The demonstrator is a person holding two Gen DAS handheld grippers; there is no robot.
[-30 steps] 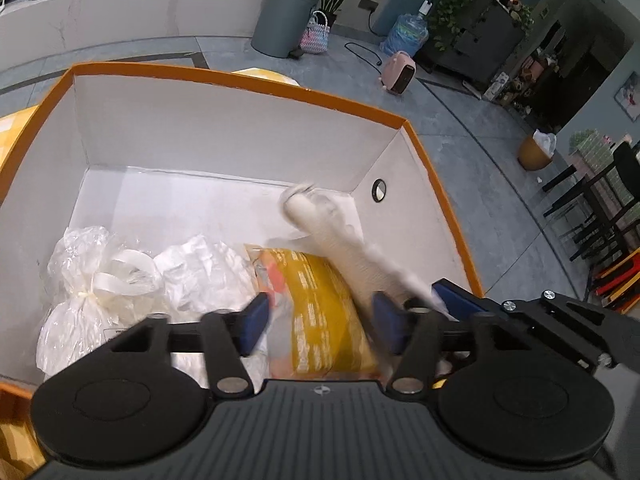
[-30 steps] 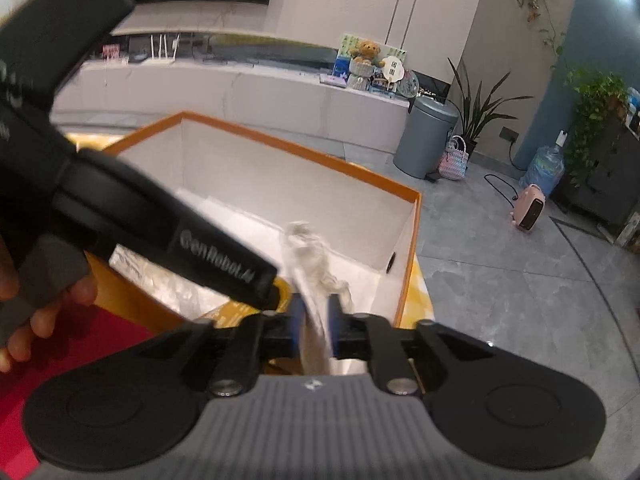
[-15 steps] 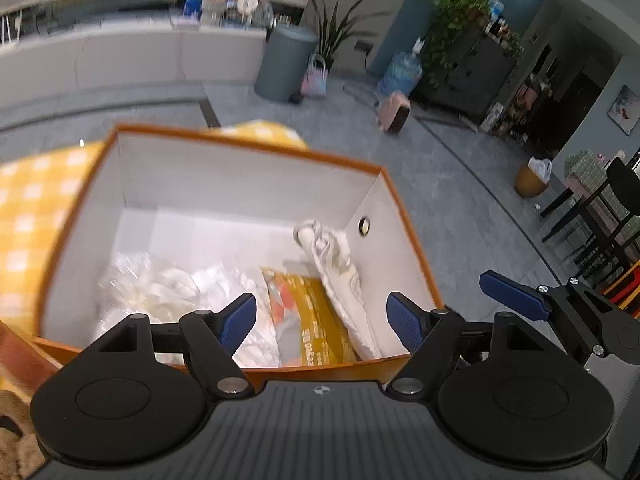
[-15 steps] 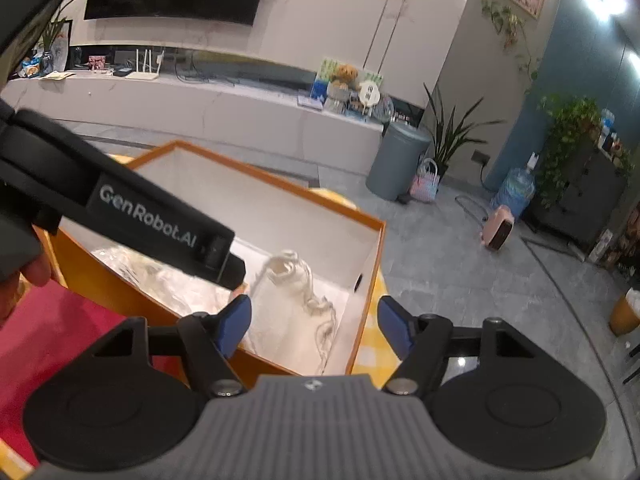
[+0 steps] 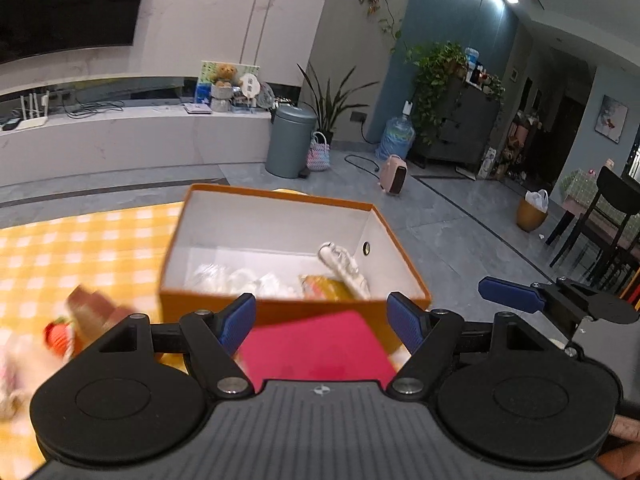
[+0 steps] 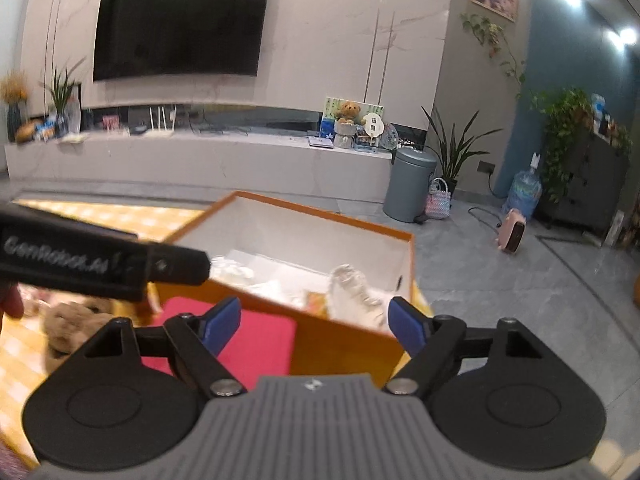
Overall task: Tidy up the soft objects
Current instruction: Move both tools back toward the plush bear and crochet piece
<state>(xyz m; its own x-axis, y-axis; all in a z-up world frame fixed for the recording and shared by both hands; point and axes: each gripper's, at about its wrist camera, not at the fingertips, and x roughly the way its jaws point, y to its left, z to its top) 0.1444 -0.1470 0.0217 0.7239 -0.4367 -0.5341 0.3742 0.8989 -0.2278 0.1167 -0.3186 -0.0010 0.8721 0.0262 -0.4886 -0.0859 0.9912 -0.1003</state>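
An orange box (image 5: 296, 312) with white inside stands on the yellow checked cloth. In it lie a cream soft toy (image 5: 346, 270), a yellow packet (image 5: 324, 288) and white plastic bags (image 5: 240, 280). The box (image 6: 320, 344) and cream toy (image 6: 354, 292) also show in the right wrist view. My left gripper (image 5: 322, 324) is open and empty, held back from the box's near side. My right gripper (image 6: 314, 326) is open and empty, also short of the box. A red pad (image 5: 320, 348) lies in front of the box.
Left of the box lie a brown block with a red piece (image 5: 80, 316) and a brown plush toy (image 6: 68, 328). The left gripper's body (image 6: 100, 264) crosses the right wrist view. The right gripper's fingers (image 5: 516, 294) show at right. Floor lies beyond the table.
The right gripper let go of the cream toy, which now lies in the box. Both grippers drew back and up from the box; both are open.
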